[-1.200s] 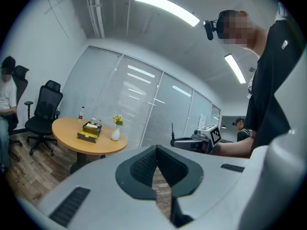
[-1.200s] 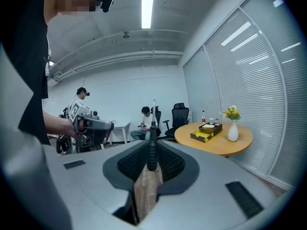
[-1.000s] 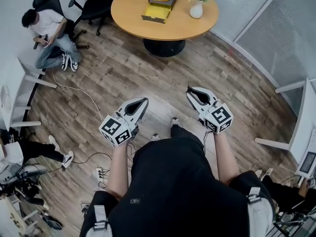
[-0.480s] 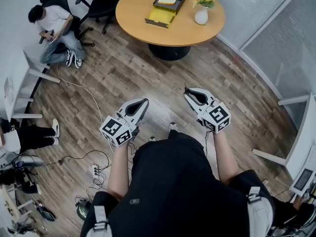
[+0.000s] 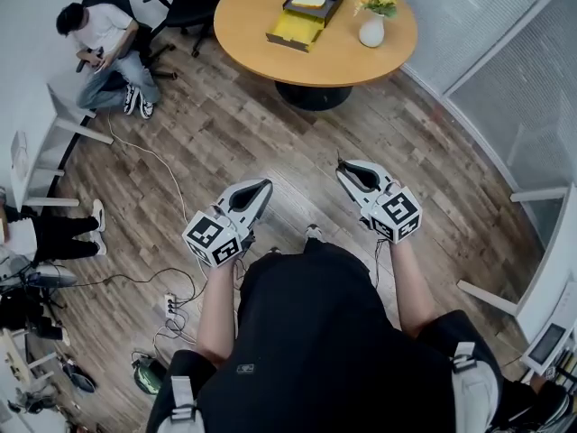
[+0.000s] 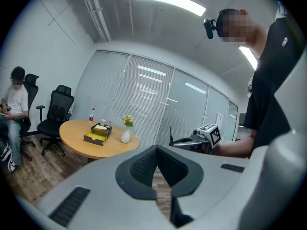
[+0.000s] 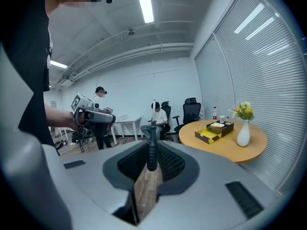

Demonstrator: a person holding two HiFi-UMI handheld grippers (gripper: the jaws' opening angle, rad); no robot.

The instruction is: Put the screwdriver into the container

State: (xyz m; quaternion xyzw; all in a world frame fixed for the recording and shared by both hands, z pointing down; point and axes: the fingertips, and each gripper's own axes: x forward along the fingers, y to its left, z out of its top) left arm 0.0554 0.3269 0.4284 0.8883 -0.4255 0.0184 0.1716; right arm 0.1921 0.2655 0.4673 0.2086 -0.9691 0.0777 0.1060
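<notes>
Firmly clamped in the right tool [image 7: 149,146]: the screwdriver [image 7: 151,153], held by its black ribbed handle between jaws closed on it from both sides. Thin metal shaft pointing out past the jaw tips, in line with the jaws. Seen from the head view as a fine dark line just beyond the tip of that tool, above the wooden floor [image 5: 225,124].

To its left, well apart, the left tool [image 6: 156,150]: jaws brought together with only a narrow slit between the pads, nothing held. Both held out in front of a black shirt, at about the same height, tips aimed forward and slightly toward each other.

Farther ahead, well apart from both, a round wooden table [image 5: 361,61] on a dark pedestal. On its top, toward the far side, the container [image 5: 293,27]: a black box with a yellow tray drawn out toward the table's near edge, something pale lying on top of the black part. Just to the right of it, a white vase [image 5: 372,31] with yellow flowers.

Left of the table, black office chairs [image 5: 185,3] and a seated person [image 5: 99,39] in a white top, bent over something in the hands. Nearer, on the floor at lower left, a power strip [image 5: 169,305] with trailing cables.
</notes>
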